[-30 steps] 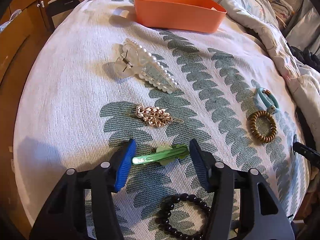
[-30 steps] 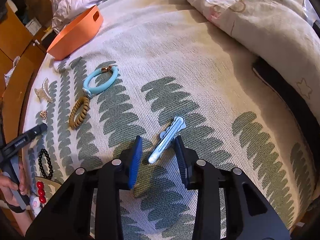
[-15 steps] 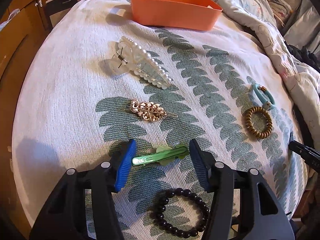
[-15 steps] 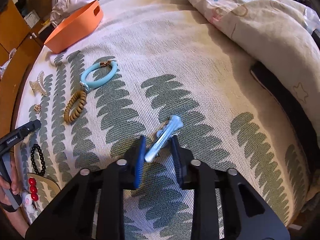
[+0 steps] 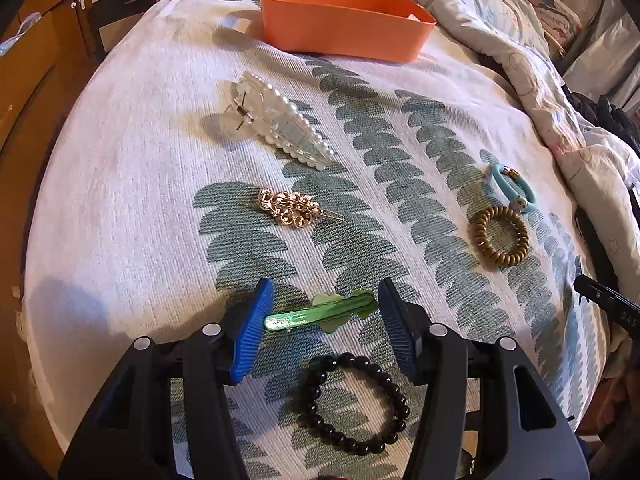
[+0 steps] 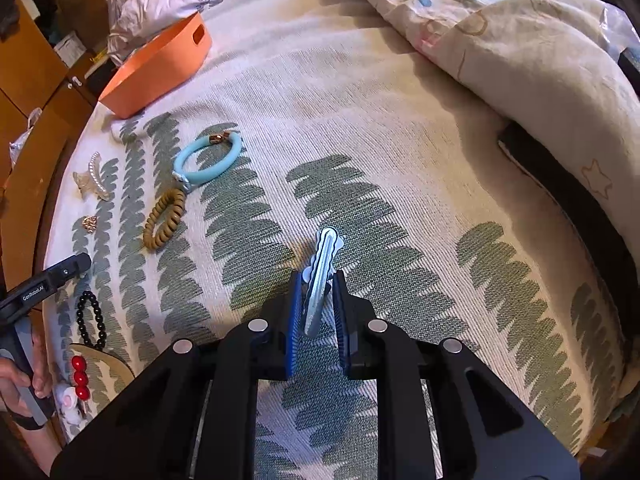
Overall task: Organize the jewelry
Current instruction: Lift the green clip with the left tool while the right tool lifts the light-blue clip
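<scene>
My left gripper (image 5: 325, 286) is shut on a green hair clip (image 5: 316, 314), held end to end between the blue pads just above the leaf-patterned bedspread (image 5: 132, 168). My right gripper (image 6: 318, 276) is shut on a light blue hair clip (image 6: 325, 248), which stands on edge and points away from me. An orange basket (image 5: 344, 32) sits at the far end of the bed. A pearl claw clip (image 5: 280, 124), a gold clip (image 5: 290, 210), a black bead bracelet (image 5: 310, 400), a blue hair tie (image 5: 502, 186) and a brown spiral tie (image 5: 480, 236) lie on the bedspread.
A rumpled duvet (image 6: 500, 40) is piled along the bed's right side. Wooden furniture (image 5: 24, 60) stands to the left of the bed. A red bead piece (image 6: 80, 376) lies near the bed's near left corner, beside a hand (image 6: 24, 380) on the left gripper's handle.
The right jaws closed onto the blue clip, which turned from lying slanted to standing on edge between the pads. The green clip stayed fixed in the left jaws while the bedspread shifted slightly.
</scene>
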Tool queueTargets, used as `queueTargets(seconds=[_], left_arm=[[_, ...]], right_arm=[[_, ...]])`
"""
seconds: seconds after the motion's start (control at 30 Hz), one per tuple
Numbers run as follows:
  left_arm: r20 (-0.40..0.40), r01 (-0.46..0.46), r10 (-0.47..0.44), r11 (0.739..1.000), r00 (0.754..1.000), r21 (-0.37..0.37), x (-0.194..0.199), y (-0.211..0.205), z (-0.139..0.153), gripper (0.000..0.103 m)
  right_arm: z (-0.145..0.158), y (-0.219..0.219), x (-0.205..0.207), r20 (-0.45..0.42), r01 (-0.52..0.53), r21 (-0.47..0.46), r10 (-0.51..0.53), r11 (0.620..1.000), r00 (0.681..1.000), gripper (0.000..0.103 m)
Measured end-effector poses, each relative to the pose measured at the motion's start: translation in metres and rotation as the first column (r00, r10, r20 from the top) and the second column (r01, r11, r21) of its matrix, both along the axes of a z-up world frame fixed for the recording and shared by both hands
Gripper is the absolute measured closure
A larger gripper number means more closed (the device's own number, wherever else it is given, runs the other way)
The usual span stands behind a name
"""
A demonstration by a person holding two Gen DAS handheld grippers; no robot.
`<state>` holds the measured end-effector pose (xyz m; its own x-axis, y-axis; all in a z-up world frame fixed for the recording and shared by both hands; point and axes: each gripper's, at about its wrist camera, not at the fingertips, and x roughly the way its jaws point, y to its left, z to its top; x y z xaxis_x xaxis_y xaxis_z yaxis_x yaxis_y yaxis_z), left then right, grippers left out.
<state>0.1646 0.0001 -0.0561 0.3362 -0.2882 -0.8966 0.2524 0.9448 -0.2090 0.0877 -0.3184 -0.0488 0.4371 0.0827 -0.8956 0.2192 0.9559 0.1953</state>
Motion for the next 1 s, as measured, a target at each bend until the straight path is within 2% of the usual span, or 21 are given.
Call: queueTargets(seconds=[0.37, 0.67, 0.87, 1.0], left_arm=[[0.040, -0.009, 0.010, 1.000, 0.999, -0.018, -0.019, 0.004, 0.025, 0.048], [0.072, -0.039, 0.042, 0.998, 0.997, -0.039, -0.054, 0.022, 0.048, 0.048], [0.091, -0.047, 0.052, 0.998, 0.994, -0.048, -0.089, 0.033, 0.057, 0.048], [0.093, -0.062, 0.067, 0.997, 0.993, -0.048, -0.108, 0.040, 0.053, 0.048]], right_arm=[[0.031, 0.004, -0.033, 0.088, -0.023, 0.049, 0.019, 0.999, 0.996, 0.086], [0.063, 0.034, -0.082, 0.178, -0.104, 0.070, 0.090, 0.992, 0.980, 0.086], [0.065, 0.065, -0.108, 0.194, -0.177, 0.084, 0.158, 0.981, 0.968, 0.086], [0.053, 0.073, -0.121, 0.179, -0.185, 0.101, 0.165, 0.977, 0.970, 0.086]])
